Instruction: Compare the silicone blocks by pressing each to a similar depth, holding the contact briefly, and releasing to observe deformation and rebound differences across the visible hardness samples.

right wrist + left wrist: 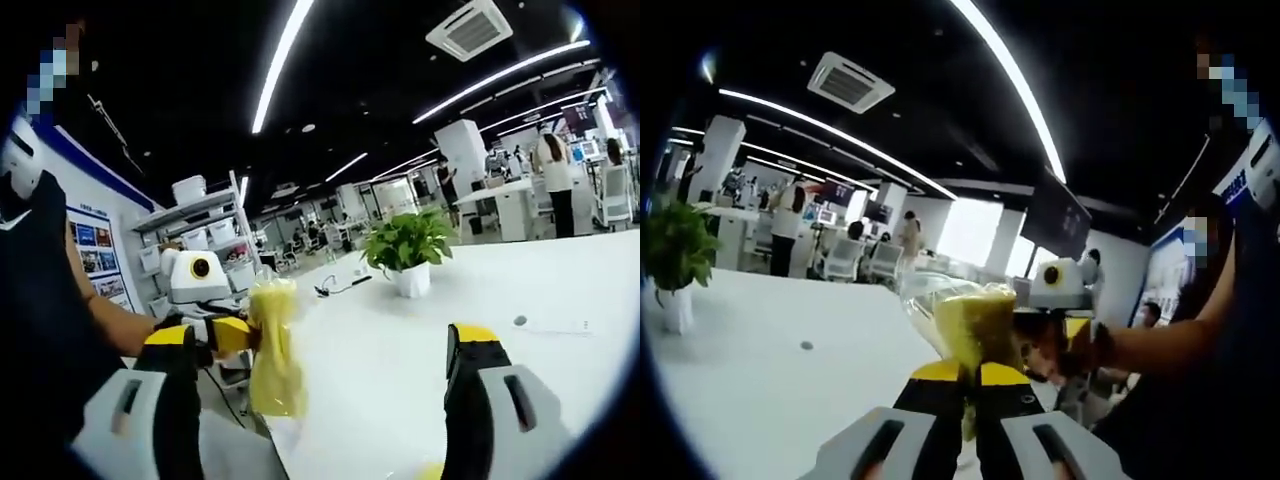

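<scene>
The left gripper point(962, 385) pinches a yellow block in a clear bag point(965, 325), held up off the white table point(760, 370). The right gripper point(320, 375) hangs with jaws spread, near the table's potted plant point(408, 250).

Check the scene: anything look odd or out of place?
Yes. The left gripper is shut on a yellow block in a clear bag, held in the air above the table rather than resting for pressing. The right gripper is open.
</scene>
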`<state>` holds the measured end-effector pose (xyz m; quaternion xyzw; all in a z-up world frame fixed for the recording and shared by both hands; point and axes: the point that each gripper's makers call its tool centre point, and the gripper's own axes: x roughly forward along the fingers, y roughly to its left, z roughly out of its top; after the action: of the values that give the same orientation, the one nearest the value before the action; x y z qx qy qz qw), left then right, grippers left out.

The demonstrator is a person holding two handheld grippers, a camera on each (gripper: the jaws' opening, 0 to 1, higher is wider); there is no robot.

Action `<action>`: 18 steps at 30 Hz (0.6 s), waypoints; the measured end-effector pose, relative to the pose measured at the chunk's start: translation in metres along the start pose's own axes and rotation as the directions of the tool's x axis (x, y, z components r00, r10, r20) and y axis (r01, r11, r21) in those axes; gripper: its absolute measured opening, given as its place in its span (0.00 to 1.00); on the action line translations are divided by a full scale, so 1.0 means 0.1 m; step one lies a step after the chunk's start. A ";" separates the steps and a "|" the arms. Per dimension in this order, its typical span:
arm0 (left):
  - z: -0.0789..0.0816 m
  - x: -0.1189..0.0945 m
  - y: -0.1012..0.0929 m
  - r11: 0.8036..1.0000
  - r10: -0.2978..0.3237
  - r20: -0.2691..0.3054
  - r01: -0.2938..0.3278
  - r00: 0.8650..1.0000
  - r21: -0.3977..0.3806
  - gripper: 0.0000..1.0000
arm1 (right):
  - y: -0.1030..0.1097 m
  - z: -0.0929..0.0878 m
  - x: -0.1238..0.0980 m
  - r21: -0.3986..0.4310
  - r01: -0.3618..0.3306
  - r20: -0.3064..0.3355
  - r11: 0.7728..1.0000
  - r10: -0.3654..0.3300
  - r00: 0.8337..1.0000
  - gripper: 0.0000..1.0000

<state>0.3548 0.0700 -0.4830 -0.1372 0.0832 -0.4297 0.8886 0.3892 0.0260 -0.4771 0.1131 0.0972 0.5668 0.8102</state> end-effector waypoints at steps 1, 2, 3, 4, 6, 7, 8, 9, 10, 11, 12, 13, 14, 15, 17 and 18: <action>0.00 0.00 0.01 1.000 0.002 0.000 -0.002 1.000 -0.005 0.00 | -0.02 0.04 -0.03 -0.010 0.012 0.014 1.000 -0.012 1.000 0.97; 0.00 -0.01 0.03 0.999 0.007 -0.001 -0.007 1.000 -0.034 0.01 | -0.04 0.06 -0.05 -0.038 0.033 0.018 0.999 -0.032 0.999 0.97; -0.01 0.00 0.02 0.995 0.000 -0.006 0.000 1.000 -0.102 0.01 | -0.08 0.07 -0.08 -0.101 0.059 0.011 0.993 -0.058 0.998 0.97; -0.06 0.00 -0.02 0.975 -0.041 -0.032 0.033 0.999 -0.221 0.01 | -0.11 0.03 -0.13 -0.189 0.069 -0.015 0.979 -0.073 0.997 0.97; -0.08 0.01 0.11 0.986 0.011 -0.043 -0.018 0.999 -0.168 0.01 | -0.09 0.04 -0.22 -0.164 0.077 0.001 0.984 -0.078 0.997 0.97; -0.12 0.00 0.12 0.985 0.011 -0.076 -0.024 0.997 -0.168 0.01 | -0.13 0.04 -0.27 -0.164 0.098 0.009 0.982 -0.098 0.995 0.97; -0.14 0.00 0.16 0.986 0.022 -0.088 -0.036 0.996 -0.162 0.01 | -0.18 0.01 -0.35 -0.161 0.113 0.010 0.980 -0.113 0.994 0.97; -0.14 -0.01 0.21 0.985 0.035 -0.091 -0.049 0.995 -0.164 0.01 | -0.22 -0.02 -0.42 -0.159 0.129 0.005 0.979 -0.130 0.991 0.97; -0.14 -0.01 0.24 0.983 0.036 -0.097 -0.053 0.995 -0.174 0.01 | -0.27 -0.04 -0.48 -0.153 0.150 0.003 0.977 -0.152 0.988 0.97; -0.13 -0.02 0.29 0.982 0.038 -0.102 -0.056 0.994 -0.180 0.01 | -0.33 -0.08 -0.58 -0.146 0.176 0.003 0.973 -0.178 0.984 0.97; -0.12 -0.03 0.32 0.982 0.046 -0.104 -0.064 0.993 -0.179 0.01 | -0.38 -0.10 -0.64 -0.146 0.192 0.004 0.970 -0.193 0.981 0.97; -0.10 -0.04 0.37 0.981 0.057 -0.110 -0.077 0.992 -0.181 0.01 | -0.41 -0.13 -0.71 -0.146 0.203 -0.002 0.968 -0.205 0.979 0.97; -0.10 -0.04 0.38 0.980 0.059 -0.113 -0.079 0.992 -0.183 0.01 | -0.48 -0.15 -0.80 -0.144 0.232 -0.006 0.962 -0.235 0.972 0.97; -0.08 -0.05 0.42 0.978 0.061 -0.117 -0.083 0.991 -0.190 0.01 | -0.50 -0.16 -0.86 -0.147 0.246 -0.002 0.958 -0.249 0.968 0.97; -0.06 -0.06 0.50 0.972 0.080 -0.127 -0.106 0.989 -0.209 0.02 | -0.54 -0.18 -0.99 -0.151 0.271 0.004 0.951 -0.274 0.962 0.97; -0.07 -0.06 0.53 0.967 0.086 -0.137 -0.116 0.987 -0.225 0.02 | -0.56 -0.20 -1.07 -0.159 0.283 0.007 0.946 -0.286 0.958 0.97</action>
<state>0.3885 0.1047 -0.5062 -0.2084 0.1959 -0.3790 0.8801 0.3979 -0.0914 -0.5096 0.0286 0.0739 0.4509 0.8890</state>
